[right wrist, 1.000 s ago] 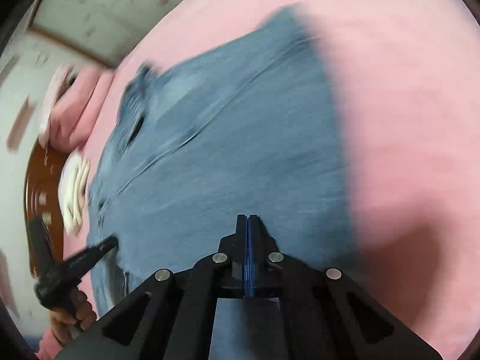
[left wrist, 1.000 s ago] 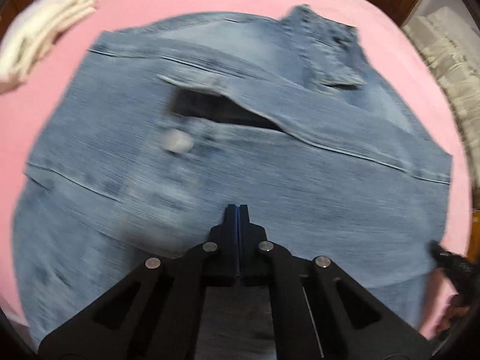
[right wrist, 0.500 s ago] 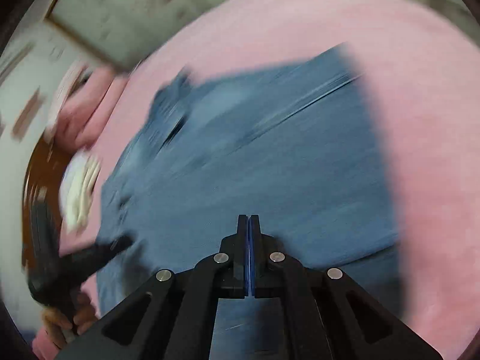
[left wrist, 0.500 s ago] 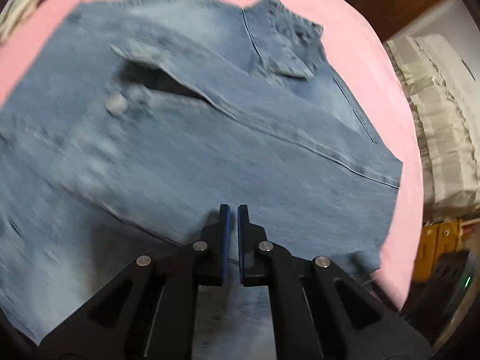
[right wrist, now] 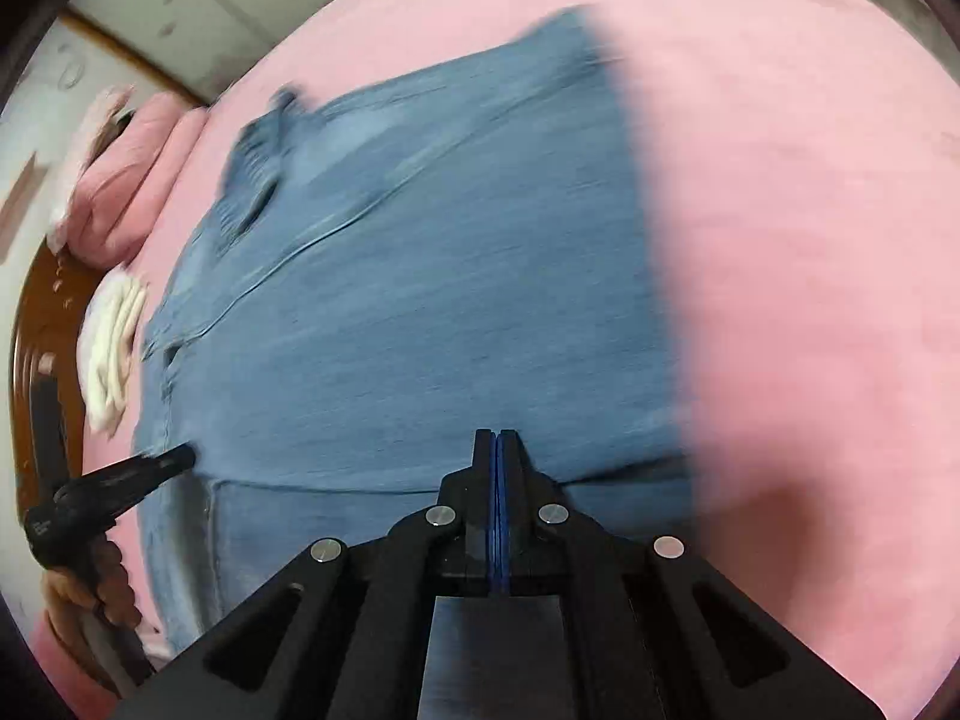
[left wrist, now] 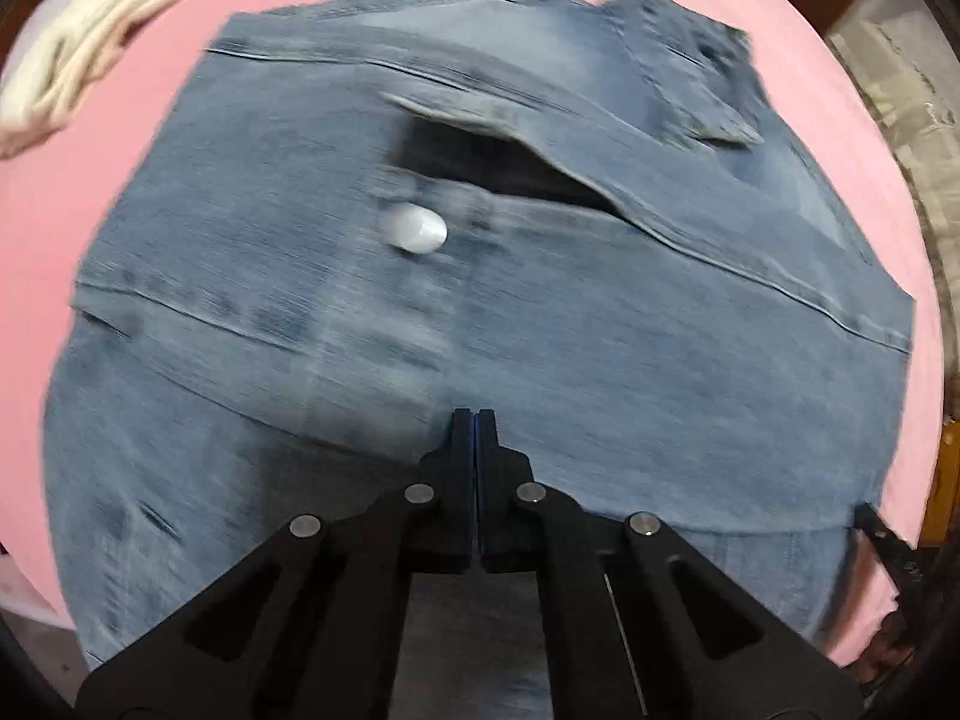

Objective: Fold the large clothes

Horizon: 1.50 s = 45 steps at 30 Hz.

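Both claws, left claw (left wrist: 475, 417) and right claw (right wrist: 495, 435), closed empty above denim jacket (left wrist: 540, 330). Advice: open first, pinch hem corners evenly.

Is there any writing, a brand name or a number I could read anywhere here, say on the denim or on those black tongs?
None can be read.
Denim garment: no label or print shows; its pale button is blurred.
Left tongs, seen from the right-hand camera: a faint pale mark on the black body, too small and blurred to read.
Right tongs: no markings show.
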### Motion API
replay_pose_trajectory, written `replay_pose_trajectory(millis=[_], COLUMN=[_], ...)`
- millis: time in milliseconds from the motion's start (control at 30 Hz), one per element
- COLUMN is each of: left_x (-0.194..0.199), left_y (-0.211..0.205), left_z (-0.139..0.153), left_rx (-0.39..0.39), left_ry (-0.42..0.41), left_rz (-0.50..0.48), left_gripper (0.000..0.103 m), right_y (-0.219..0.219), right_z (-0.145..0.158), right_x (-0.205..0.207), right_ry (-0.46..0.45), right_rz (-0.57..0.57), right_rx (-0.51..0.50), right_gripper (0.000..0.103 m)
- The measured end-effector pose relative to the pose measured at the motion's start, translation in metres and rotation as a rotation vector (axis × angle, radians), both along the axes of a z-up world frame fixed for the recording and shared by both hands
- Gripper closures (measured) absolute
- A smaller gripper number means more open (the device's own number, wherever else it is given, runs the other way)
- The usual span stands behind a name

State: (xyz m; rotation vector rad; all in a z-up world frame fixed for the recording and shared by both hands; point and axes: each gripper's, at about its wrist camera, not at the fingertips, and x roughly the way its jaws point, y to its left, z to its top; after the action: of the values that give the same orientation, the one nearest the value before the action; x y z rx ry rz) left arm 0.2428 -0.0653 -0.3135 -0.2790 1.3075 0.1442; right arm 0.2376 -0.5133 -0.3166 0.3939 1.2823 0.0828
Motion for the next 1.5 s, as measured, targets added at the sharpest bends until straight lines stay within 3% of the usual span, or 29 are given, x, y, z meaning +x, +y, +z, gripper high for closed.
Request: replay_pose_trajectory(millis=[67,133,167,200,267,300,400,567,667,767,833,867,933,1000,1033,1067,1133,1267,1400,1433,1500], left_x=[0.001,0.003,0.005,0.005,0.007,0.009,0.02,0.063,0.088,0.096,0.093,0.09,0.089,0.089,0.09,0.089,0.09,0.094,0.09,0.09,0.082], left_y=[0.0,-0.012,-0.022,-0.033,-0.055,-0.068,-0.096,-0.115,-0.121,-0.114,-0.101,-0.093,-0.073,-0.045,-0.034,-0.02,-0.013,-0.028,-0.018,-0.021,-0.027], left_z=[-0.001,0.002,0.004,0.007,0.012,0.013,0.011,0.005,0.005,0.006,0.008,0.01,0.012,0.014,0.013,0.013,0.013,0.011,0.019,0.026,0.043], left_rx=[-0.002,0.073,0.111,0.113,0.038,-0.035,-0.167,-0.21,-0.184,-0.151,-0.144,-0.108,-0.01,0.136,0.153,0.101,0.067,0.16,0.091,0.079,0.071], left_ry=[0.013,0.031,0.03,0.009,-0.042,-0.06,-0.083,-0.149,-0.179,-0.179,-0.203,-0.207,-0.213,-0.188,-0.176,-0.181,-0.181,-0.171,-0.166,-0.177,-0.224], left_rz=[0.008,0.036,0.036,0.019,-0.021,-0.041,-0.078,-0.061,-0.067,-0.068,-0.055,-0.049,-0.02,0.042,0.054,0.054,0.038,-0.029,0.114,0.14,0.142], left_gripper=[0.102,0.102,0.102,0.102,0.102,0.102,0.102,0.102,0.102,0.102,0.102,0.102,0.102,0.102,0.102,0.102,0.102,0.102,0.102,0.102,0.102], right_y=[-0.003,0.018,0.028,0.033,0.055,0.069,0.104,0.109,0.106,0.088,0.069,0.057,0.016,-0.031,-0.047,-0.053,-0.061,-0.072,-0.077,-0.074,-0.075], right_z=[0.003,0.015,0.023,0.028,0.023,0.015,-0.007,-0.019,-0.02,-0.018,-0.012,-0.01,-0.012,-0.009,-0.008,-0.005,-0.004,-0.001,0.002,0.007,0.011], right_x=[0.001,0.004,0.003,0.002,0.005,0.008,0.021,0.057,0.089,0.121,0.139,0.144,0.154,0.152,0.154,0.154,0.154,0.158,0.166,0.165,0.166], right_ry=[-0.003,-0.038,-0.072,-0.12,-0.13,-0.108,-0.068,-0.125,-0.162,-0.189,-0.205,-0.203,-0.203,-0.22,-0.228,-0.234,-0.258,-0.289,-0.279,-0.283,-0.263], right_rz=[0.031,0.105,0.131,0.156,0.172,0.178,0.187,0.074,0.099,0.144,0.161,0.161,0.134,0.097,0.107,0.107,0.112,-0.062,-0.161,-0.196,-0.181], right_rx=[-0.025,-0.149,-0.151,-0.068,0.046,0.092,0.157,0.281,0.263,0.274,0.148,0.103,0.107,0.097,0.108,0.031,-0.012,-0.191,-0.229,-0.214,-0.086], right_gripper=[0.103,0.103,0.103,0.103,0.103,0.103,0.103,0.103,0.103,0.103,0.103,0.103,0.103,0.103,0.103,0.103,0.103,0.103,0.103,0.103,0.103])
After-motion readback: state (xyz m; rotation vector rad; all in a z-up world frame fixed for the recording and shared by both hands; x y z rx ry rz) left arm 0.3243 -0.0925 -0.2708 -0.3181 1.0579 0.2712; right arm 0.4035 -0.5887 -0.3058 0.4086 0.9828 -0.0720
